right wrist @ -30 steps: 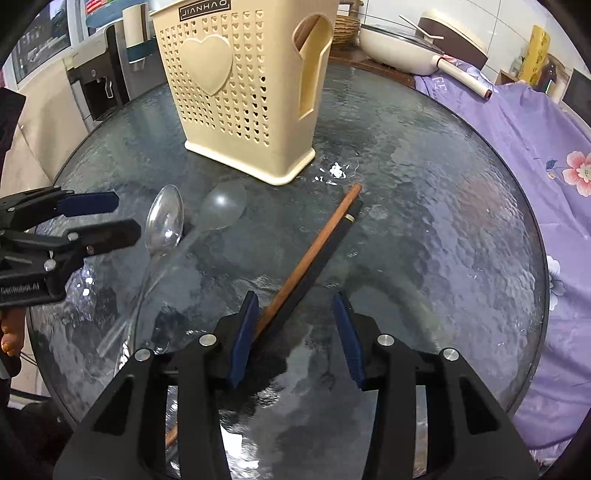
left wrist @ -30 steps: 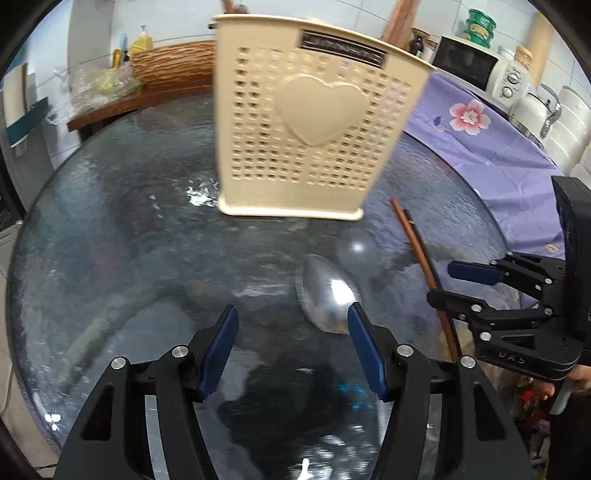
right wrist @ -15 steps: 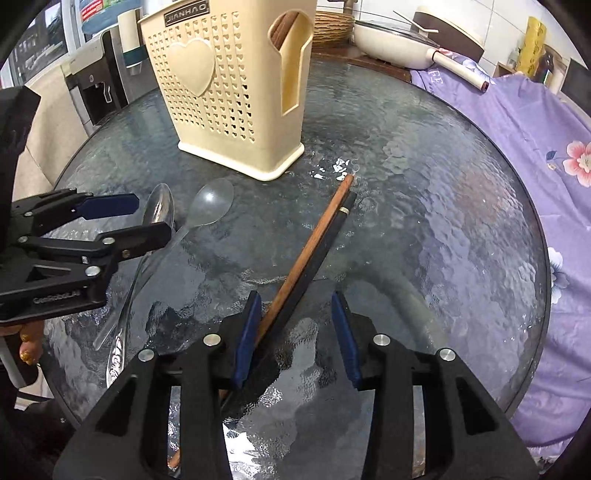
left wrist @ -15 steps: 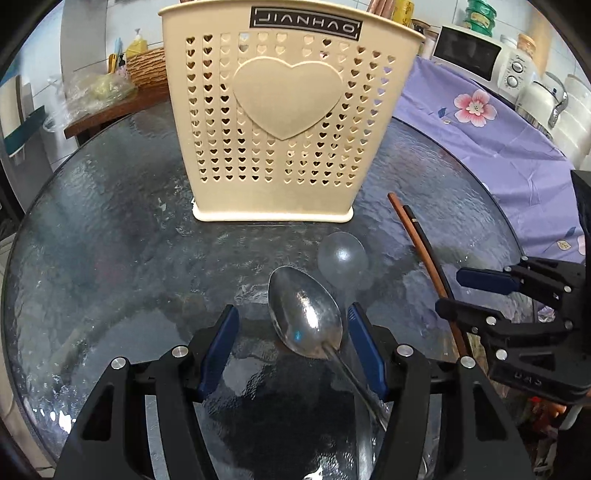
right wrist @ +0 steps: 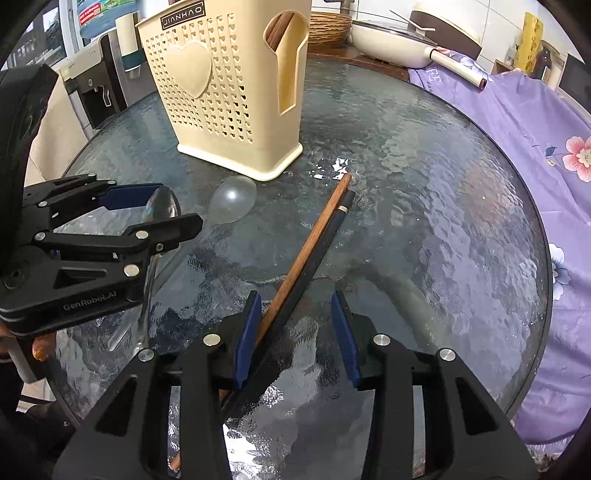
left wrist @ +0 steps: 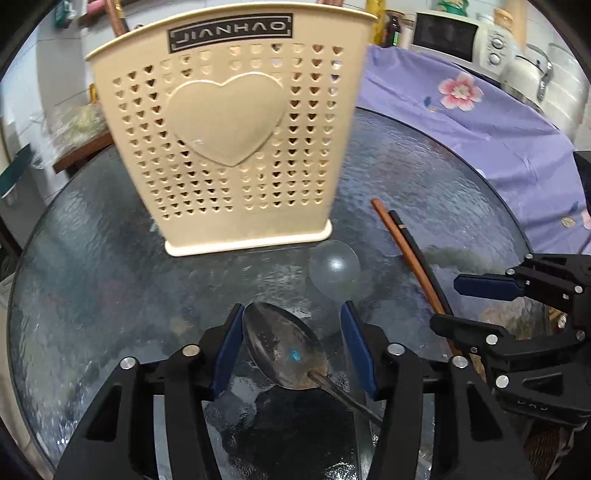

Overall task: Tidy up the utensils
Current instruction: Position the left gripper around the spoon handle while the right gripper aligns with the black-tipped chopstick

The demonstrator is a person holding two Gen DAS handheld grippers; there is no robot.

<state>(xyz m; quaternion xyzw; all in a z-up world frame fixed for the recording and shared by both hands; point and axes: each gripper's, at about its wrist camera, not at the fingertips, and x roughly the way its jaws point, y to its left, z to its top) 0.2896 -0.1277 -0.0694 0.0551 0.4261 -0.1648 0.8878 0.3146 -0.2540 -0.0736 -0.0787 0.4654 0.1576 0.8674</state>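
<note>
A cream perforated utensil holder (left wrist: 236, 147) (right wrist: 229, 92) stands on the round glass table (left wrist: 92, 295). My left gripper (left wrist: 291, 350) is open, its jaws astride the bowl of a metal spoon (left wrist: 284, 354) that lies on the glass. A clear plastic spoon (left wrist: 334, 269) (right wrist: 232, 201) lies just beyond it. My right gripper (right wrist: 295, 332) is open, low over a brown chopstick (right wrist: 310, 247) and a black chopstick (right wrist: 321, 251) lying side by side; they also show in the left wrist view (left wrist: 406, 254). Brown chopsticks stand in the holder's side slot (right wrist: 279, 29).
A purple floral cloth (right wrist: 535, 122) covers the surface to the right. A white pan (right wrist: 406, 40) and a wicker basket (right wrist: 328, 27) sit behind the table. A microwave (left wrist: 447, 35) and jars stand at the back.
My left gripper has moved forward and down, so the metal spoon's bowl now lies between its jaws. My right gripper has edged forward along the chopsticks. Both stay open.
</note>
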